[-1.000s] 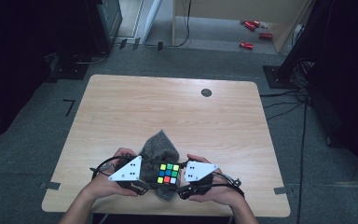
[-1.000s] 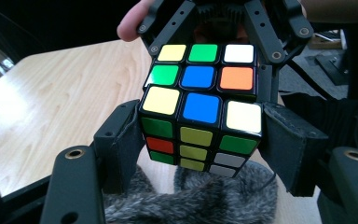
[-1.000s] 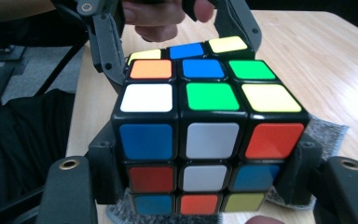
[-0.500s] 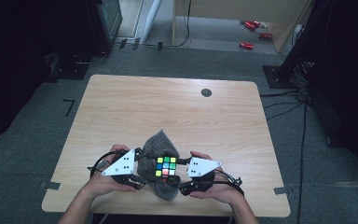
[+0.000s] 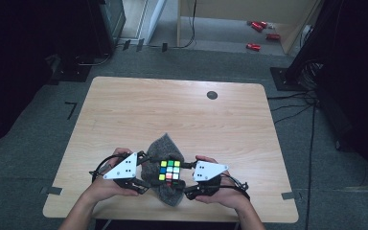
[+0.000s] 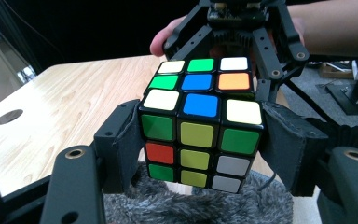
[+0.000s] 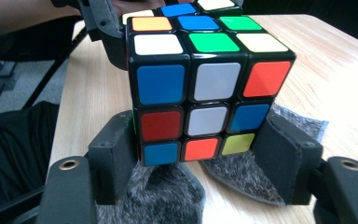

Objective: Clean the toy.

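A scrambled Rubik's cube (image 5: 170, 170) is held just above a grey fuzzy cloth (image 5: 165, 143) near the table's front edge. My left gripper (image 5: 149, 170) clamps it from the left and my right gripper (image 5: 188, 171) from the right. In the left gripper view both black pads press the side faces of the cube (image 6: 200, 135), with the cloth (image 6: 191, 205) below. In the right gripper view the pads sit against the lower two layers of the cube (image 7: 205, 93). The right jaws have just been closing a little with the cube between them.
The wooden table (image 5: 172, 110) stretches away beyond the cloth, with a small dark round grommet (image 5: 212, 95) near its far edge. Dark equipment stands on the floor at both sides. Red items (image 5: 258, 26) lie on the floor far behind.
The cube and my left gripper have shifted slightly up and to the left in the high view. The right hand has kept its place.
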The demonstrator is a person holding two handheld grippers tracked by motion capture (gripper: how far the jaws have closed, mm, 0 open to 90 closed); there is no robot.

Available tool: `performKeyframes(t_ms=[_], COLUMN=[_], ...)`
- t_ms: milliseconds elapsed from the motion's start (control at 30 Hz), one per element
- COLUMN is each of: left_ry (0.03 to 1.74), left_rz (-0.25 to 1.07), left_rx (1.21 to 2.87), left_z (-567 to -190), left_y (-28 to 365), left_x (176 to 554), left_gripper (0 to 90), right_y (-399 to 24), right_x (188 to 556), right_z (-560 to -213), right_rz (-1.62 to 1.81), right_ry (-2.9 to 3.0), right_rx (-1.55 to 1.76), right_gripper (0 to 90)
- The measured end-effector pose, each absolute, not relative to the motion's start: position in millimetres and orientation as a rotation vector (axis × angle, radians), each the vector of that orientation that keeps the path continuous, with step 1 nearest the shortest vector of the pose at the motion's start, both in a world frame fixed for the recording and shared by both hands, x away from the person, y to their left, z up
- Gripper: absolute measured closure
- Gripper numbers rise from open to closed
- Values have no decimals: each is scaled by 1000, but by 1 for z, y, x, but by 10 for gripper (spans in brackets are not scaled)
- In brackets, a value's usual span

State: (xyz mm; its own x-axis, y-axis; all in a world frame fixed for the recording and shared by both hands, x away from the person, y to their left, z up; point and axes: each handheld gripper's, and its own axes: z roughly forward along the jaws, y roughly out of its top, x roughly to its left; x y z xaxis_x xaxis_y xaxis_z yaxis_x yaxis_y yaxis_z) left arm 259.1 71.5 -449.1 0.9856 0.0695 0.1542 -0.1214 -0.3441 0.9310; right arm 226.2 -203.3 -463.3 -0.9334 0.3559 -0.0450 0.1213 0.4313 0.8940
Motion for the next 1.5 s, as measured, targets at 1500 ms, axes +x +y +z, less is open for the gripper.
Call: performKeyframes(t_ms=[1500], left_ry=[-14], left_rz=[158], left_rx=[1855], left_z=[-445], left_y=[64], left_x=[263], left_gripper=[342], right_y=[-198], right_x=[229], right_z=[-463], right_rz=[1476], right_ry=[2463], right_rx=[411], right_gripper=[304])
